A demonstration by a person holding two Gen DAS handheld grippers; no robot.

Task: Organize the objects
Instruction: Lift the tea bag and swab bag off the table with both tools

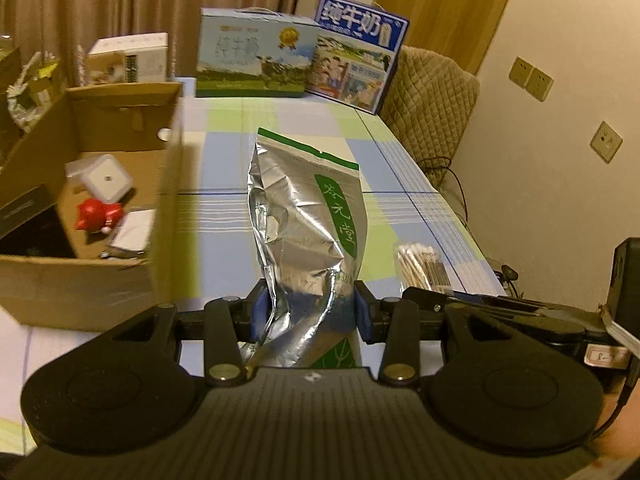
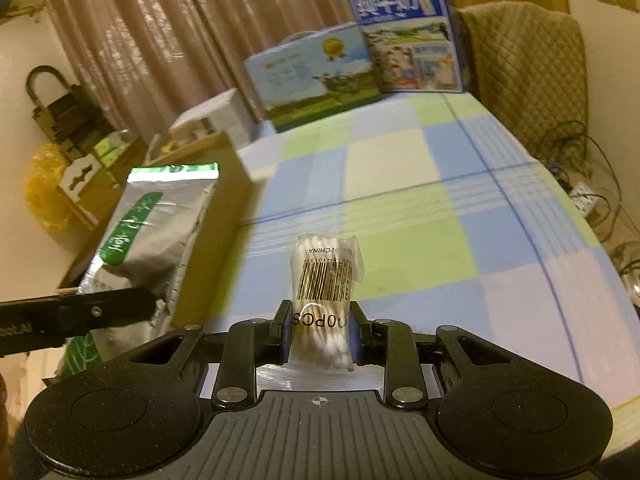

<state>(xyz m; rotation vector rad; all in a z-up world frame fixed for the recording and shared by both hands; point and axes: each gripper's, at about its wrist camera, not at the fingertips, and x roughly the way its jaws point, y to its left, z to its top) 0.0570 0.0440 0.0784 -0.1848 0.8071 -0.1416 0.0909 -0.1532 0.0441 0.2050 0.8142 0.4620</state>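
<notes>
Clearly both tools are loaded: the left gripper (image 1: 308,312) is clenched on the lower part of a crinkled silver foil pouch with a green label strip (image 1: 304,224), held upright above the table, and the right gripper (image 2: 320,330) pinches a small clear plastic packet of cotton swabs with a barcode sticker (image 2: 326,280), also lifted off the checked blue, green and white tablecloth (image 2: 420,184).

The likely step is carrying the pouch to the open brown cardboard box (image 1: 120,152) at the left. To do it well, raise the pouch enough that its floppy lower end clears the box's near wall, travel over the rim, then lower before letting go (foil is slippery and the grip sits low, so the top may sway).

Inside the box lie a red round toy figure (image 1: 98,216), a white square plastic container (image 1: 104,178) and a white flat card or packet (image 1: 134,230); free floor looks scarce, so aim between them. Two printed milk cartons with handles (image 1: 256,54) stand at the far end, well apart and no hindrance. The grippers ride near each other, so stagger their moves.
</notes>
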